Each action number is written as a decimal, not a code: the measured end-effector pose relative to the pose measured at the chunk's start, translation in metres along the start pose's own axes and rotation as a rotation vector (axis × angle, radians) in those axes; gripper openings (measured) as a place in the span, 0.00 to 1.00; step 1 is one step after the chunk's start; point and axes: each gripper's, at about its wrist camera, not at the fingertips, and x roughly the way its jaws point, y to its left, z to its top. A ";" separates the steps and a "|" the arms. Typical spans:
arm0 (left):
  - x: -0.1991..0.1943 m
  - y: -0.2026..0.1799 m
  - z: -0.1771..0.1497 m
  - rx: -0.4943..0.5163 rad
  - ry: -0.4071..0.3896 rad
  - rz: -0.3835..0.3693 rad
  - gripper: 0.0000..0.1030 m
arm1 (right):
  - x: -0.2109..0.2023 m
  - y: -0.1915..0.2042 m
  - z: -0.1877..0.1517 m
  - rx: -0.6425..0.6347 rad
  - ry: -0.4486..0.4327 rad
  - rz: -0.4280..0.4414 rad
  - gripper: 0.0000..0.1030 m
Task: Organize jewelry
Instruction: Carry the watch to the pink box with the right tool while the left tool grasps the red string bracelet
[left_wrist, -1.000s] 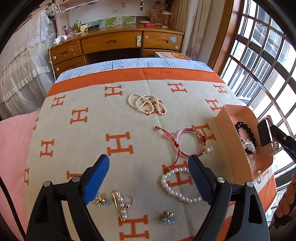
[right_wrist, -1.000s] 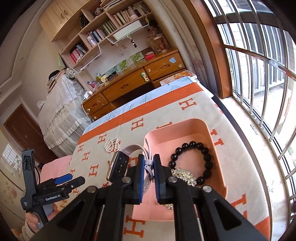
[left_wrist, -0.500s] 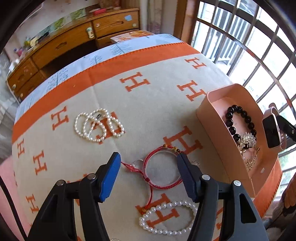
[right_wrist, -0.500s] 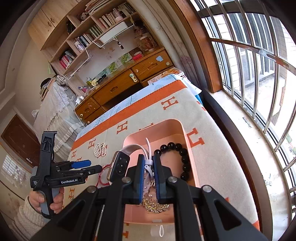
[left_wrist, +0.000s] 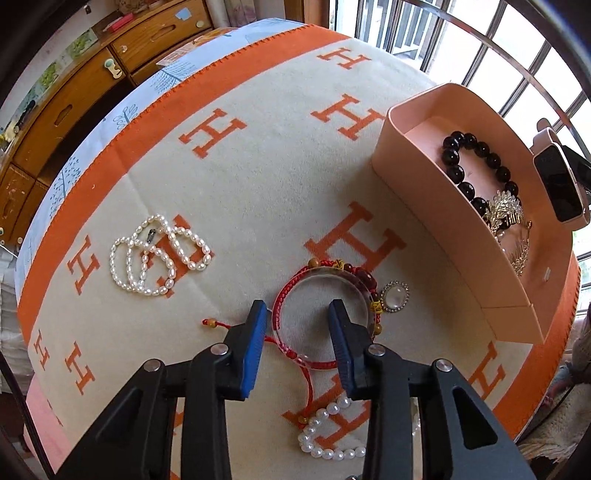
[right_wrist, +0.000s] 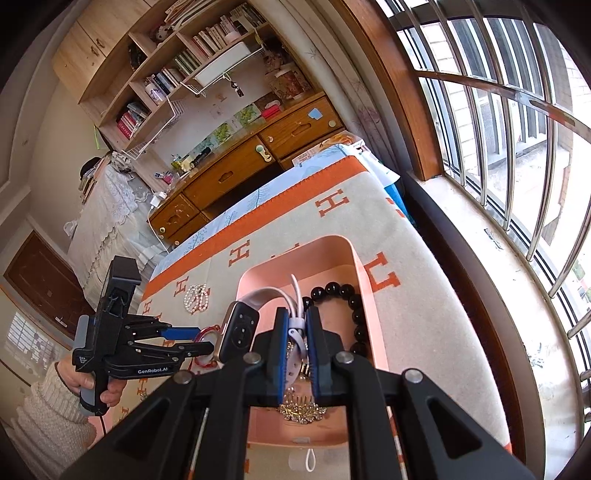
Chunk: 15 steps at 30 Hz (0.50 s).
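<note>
Inside the pink tray lie beads and brooch; your right hand-held gripper pinches the watch strap above it. Beside it, your left hand-held gripper, jaws just closing, straddles the red bracelet; pearls remain.

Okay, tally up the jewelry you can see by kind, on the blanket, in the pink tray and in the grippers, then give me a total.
Pearl strands: 2
Red cord bracelets with clear bangle: 1
Round brooches: 1
Black bead bracelets: 1
Gold leaf pieces: 1
Watches: 1
Total: 7
</note>
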 end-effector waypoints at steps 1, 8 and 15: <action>0.001 0.000 0.001 0.006 0.007 0.000 0.32 | 0.000 0.000 0.000 0.002 0.000 0.000 0.09; 0.004 -0.001 0.013 -0.012 0.023 -0.036 0.05 | 0.004 -0.001 0.000 0.010 0.014 -0.002 0.09; -0.005 -0.005 0.007 -0.143 -0.020 -0.007 0.03 | 0.030 0.014 0.018 -0.040 0.042 -0.057 0.09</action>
